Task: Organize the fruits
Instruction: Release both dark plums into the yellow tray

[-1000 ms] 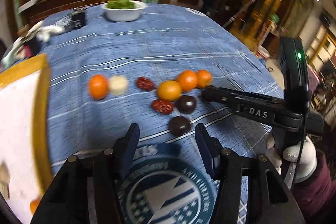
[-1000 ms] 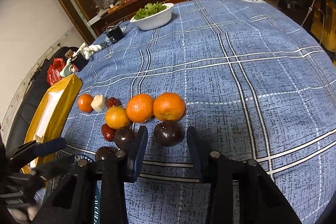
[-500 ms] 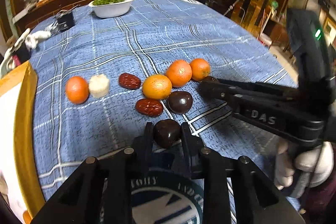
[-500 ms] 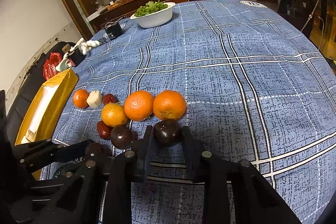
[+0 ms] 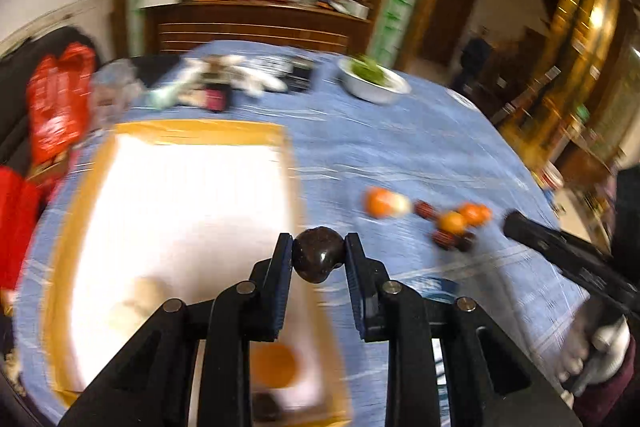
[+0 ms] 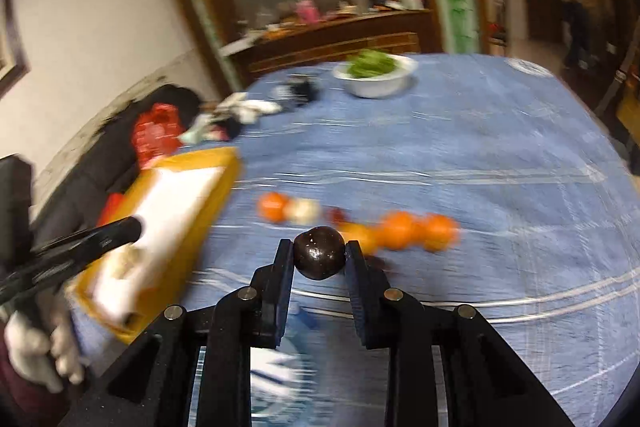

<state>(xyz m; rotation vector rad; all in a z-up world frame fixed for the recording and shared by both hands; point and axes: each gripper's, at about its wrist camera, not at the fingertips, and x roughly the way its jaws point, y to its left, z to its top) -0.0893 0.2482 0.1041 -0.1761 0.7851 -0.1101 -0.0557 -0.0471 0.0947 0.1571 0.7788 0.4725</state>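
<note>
In the left wrist view, the left gripper (image 5: 319,259) was clenched on a dark fruit (image 5: 318,254), its jaws having just closed on it; the fruit sat low at centre frame, lifted over the right edge of the yellow-rimmed tray (image 5: 200,129). In the right wrist view, the right gripper (image 6: 319,259) likewise had just closed and pinched a second dark fruit (image 6: 320,253) at centre frame, clear of the blue tablecloth (image 6: 480,155).

Each dark fruit looked small, round, glossy and light, probably firm-skinned yet bruisable. The shine suggested a slippery skin, so a grip across the widest middle, as both pairs of pads had it, seemed safest; a pinch nearer one end would likely squirt it out.

The remaining oranges (image 6: 412,229) lay in a smeared row right of centre, with a pale piece (image 6: 305,209) and reddish fruits too blurred to count. In the left view, a pale lump (image 5: 138,301) and an orange fruit (image 5: 274,365) lay on the tray at lower left, partly hidden by the gripper's frame. The white bowl (image 5: 374,83) of greens stood upper right of centre. Motion blur hid the tray's far rim detail.
</note>
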